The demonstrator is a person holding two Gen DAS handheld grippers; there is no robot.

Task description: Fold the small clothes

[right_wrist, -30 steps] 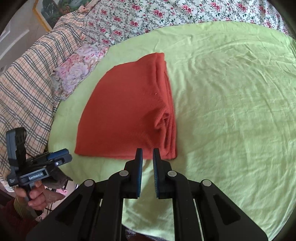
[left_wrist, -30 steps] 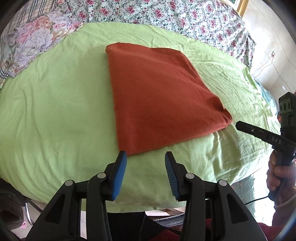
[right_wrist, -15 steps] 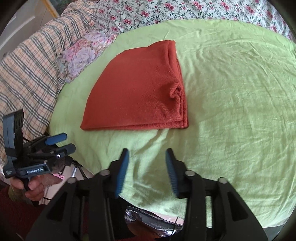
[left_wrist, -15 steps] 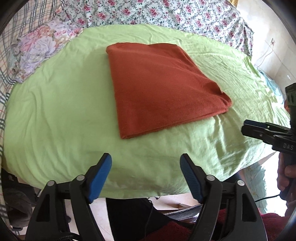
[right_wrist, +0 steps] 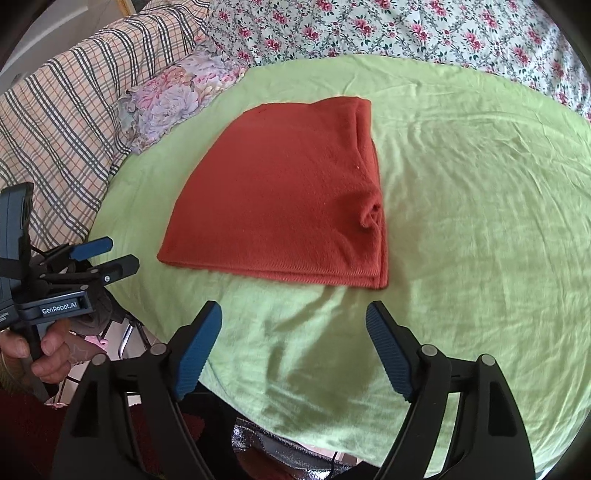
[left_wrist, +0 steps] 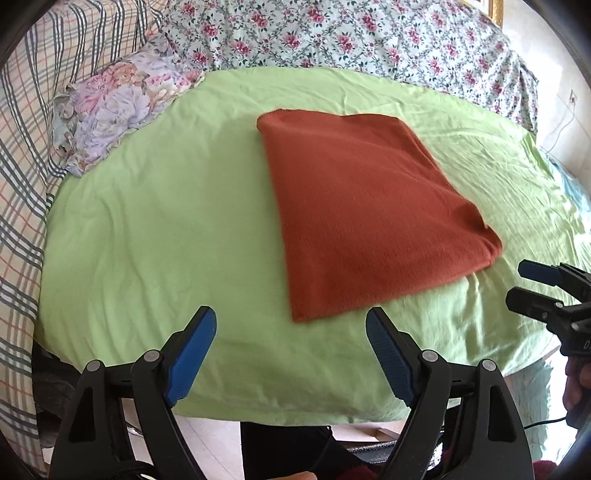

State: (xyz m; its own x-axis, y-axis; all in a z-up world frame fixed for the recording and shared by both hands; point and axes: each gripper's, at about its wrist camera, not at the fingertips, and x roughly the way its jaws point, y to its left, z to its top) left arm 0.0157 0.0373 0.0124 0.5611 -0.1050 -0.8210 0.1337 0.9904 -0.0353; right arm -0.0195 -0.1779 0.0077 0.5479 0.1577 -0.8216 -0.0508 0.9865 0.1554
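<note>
A rust-red garment (left_wrist: pixel 365 206) lies folded into a flat rectangle on the green sheet (left_wrist: pixel 155 229); it also shows in the right wrist view (right_wrist: pixel 288 206), with layered edges along its right side. My left gripper (left_wrist: pixel 291 339) is open and empty, held back over the sheet's near edge, just short of the garment's near corner. My right gripper (right_wrist: pixel 293 332) is open and empty, held back from the garment's near edge. Each gripper shows in the other's view: the right one (left_wrist: pixel 532 291) and the left one (right_wrist: pixel 107 256).
A floral pillow (left_wrist: pixel 110 107) lies at the sheet's far left. A plaid blanket (right_wrist: pixel 62 110) and a floral bedspread (left_wrist: pixel 351 33) surround the sheet. The sheet's front edge drops to the floor (left_wrist: pixel 207 450) below the grippers.
Both grippers opened wide and drew back from the garment's near edge. The right went from nearly shut at the fold to open. The garment lies still.
</note>
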